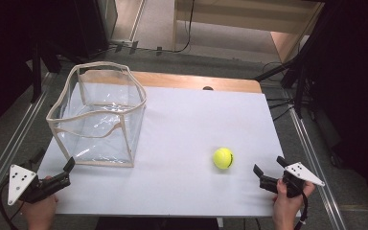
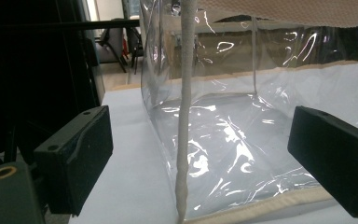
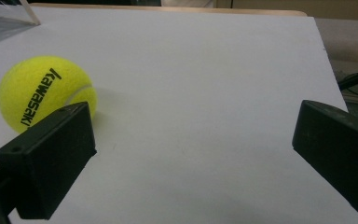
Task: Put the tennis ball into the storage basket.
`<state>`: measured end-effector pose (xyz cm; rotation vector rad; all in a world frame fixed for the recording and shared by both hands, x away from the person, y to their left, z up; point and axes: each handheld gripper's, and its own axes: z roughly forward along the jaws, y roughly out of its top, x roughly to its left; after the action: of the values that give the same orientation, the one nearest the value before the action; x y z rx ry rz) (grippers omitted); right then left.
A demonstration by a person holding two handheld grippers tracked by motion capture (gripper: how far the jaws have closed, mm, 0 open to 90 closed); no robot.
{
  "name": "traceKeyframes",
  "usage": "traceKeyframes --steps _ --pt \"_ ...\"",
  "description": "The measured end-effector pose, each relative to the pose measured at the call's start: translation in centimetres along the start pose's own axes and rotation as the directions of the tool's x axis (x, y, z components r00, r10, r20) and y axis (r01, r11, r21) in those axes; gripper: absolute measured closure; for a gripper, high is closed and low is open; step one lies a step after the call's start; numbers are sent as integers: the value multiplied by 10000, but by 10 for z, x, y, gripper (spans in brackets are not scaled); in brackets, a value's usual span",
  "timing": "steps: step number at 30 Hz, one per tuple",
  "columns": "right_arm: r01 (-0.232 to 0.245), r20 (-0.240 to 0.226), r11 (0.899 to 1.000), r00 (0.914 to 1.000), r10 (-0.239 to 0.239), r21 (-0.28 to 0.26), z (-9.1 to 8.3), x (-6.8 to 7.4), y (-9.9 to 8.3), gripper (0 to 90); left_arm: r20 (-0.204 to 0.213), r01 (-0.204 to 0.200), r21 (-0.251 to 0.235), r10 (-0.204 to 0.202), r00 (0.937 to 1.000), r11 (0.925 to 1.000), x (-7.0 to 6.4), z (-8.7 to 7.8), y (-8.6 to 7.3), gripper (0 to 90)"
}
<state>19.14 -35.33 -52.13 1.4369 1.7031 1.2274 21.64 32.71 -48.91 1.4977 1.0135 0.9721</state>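
White table (image 1: 182, 124): we hold both tools released, the right tool (image 1: 270, 175) just right of the tennis ball (image 1: 223, 158), the left tool (image 1: 57, 178) far left by the clear bin (image 1: 98, 117); an off-centre pinch could roll the ball away.

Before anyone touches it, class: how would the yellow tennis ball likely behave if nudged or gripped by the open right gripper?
The tennis ball is round and lies free on the flat white table, so a nudge would probably roll it. Its fuzzy felt should resist slipping. The right gripper looks open wide enough to take it.
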Motion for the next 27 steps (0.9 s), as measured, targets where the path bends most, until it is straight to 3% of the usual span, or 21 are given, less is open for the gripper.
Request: traceKeyframes --steps 17,20,27 --pt "360 -137 9987 9993 -356 361 -1 3 9 0 -123 -75 70 76 9999 9999 -1 3 0 69" --pt "494 -169 9957 9987 -483 787 0 7 16 0 -147 -112 99 113 9998 9999 -2 3 0 69" --pt "921 -669 9883 9942 -844 1212 3 15 31 0 -178 -159 152 162 9997 9998 -3 3 0 69"
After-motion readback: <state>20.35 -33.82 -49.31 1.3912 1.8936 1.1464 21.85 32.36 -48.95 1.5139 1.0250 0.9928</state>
